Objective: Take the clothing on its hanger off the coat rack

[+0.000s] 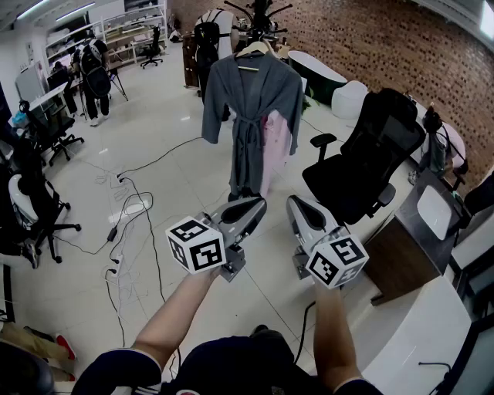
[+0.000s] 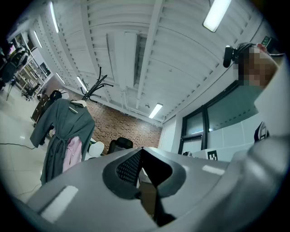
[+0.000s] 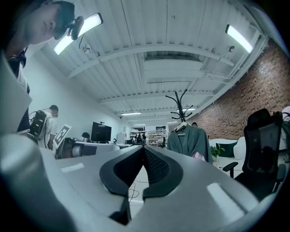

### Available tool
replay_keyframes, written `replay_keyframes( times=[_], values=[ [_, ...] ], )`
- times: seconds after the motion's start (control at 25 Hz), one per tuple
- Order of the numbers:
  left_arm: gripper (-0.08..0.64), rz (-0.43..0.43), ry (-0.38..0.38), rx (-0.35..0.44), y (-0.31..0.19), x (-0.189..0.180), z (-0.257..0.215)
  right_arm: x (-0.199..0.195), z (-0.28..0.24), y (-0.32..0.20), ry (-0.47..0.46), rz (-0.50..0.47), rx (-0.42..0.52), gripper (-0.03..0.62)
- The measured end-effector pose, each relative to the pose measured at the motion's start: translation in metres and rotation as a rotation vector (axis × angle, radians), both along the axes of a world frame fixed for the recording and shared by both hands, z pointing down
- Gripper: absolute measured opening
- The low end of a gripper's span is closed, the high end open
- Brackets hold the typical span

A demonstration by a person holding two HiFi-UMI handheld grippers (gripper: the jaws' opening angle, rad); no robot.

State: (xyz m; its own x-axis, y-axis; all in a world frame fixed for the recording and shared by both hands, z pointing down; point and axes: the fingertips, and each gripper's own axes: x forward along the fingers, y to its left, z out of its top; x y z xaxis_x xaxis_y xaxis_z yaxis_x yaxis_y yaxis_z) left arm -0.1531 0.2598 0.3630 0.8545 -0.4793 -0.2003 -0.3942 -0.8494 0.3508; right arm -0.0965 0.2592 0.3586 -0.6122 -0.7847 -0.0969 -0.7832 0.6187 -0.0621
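Office: robe (image 1: 251, 100) beyond left tongs (image 1: 258, 205), right tongs (image 1: 294, 203)

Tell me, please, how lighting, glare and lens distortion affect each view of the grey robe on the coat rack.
Head view: even light, grey robe sharp, fisheye curves the brick wall. Left gripper view: dark round vignette, ceiling lamp glaring, robe small at the left. Right gripper view: strip lamps blown out, robe small but clear.

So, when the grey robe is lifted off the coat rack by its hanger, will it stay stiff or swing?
Probably floppy: the grey robe hangs in loose folds, so it would likely sway. The hanger looks rigid, likely the steadier hold. The pink garment showing at its side may get dragged along.
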Motion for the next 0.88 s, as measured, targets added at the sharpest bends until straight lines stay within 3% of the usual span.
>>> replay_keyframes(
  times=[0.44,0.88],
  values=[
    [0.012,-0.080,-0.003,0.017,-0.066,0.072,-0.013,0.071,-0.010,-0.069,0.013,-0.079,0.006,0.002],
    [0.012,-0.122,-0.005,0.015,-0.142,0.087,-0.011,0.087,-0.008,-0.149,0.009,-0.114,0.002,0.002]
  ],
)
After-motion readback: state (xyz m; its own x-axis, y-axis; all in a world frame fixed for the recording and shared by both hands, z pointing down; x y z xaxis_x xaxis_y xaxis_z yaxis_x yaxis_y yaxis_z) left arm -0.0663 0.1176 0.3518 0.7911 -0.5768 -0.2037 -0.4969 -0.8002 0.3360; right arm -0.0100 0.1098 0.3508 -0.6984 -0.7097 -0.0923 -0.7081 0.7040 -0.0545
